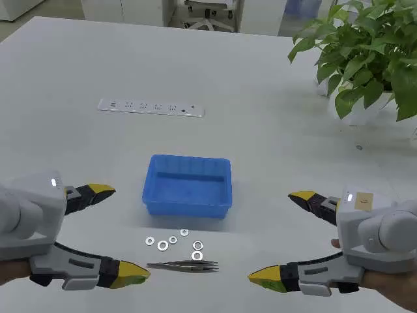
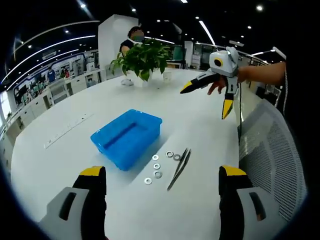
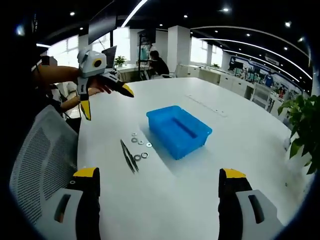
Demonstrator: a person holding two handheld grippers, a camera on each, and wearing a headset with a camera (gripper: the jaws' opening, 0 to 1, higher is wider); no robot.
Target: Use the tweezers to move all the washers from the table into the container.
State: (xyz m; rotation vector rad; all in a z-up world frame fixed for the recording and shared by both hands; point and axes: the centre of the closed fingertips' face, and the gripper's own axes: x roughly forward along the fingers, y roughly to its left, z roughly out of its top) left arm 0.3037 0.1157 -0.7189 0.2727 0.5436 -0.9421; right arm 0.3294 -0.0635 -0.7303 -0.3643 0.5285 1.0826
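A blue plastic container [image 1: 187, 184] [image 2: 126, 136] [image 3: 178, 130] sits open and empty on the white table. Several small metal washers [image 1: 172, 240] [image 2: 159, 165] [image 3: 140, 146] lie in a loose cluster just in front of it. Steel tweezers [image 1: 183, 265] [image 2: 179, 167] [image 3: 129, 156] lie flat beside the washers, on the near side. My left gripper [image 1: 120, 231] [image 2: 159, 175] hovers open at the lower left, apart from everything. At the lower right my right gripper [image 1: 282, 236] [image 3: 157, 175] is open too, holding nothing.
A white power strip [image 1: 150, 107] lies on the table behind the container. A potted green plant [image 1: 365, 59] stands at the far right. A mesh office chair [image 2: 272, 155] [image 3: 42, 155] is by the table's near edge. Other people sit at distant desks.
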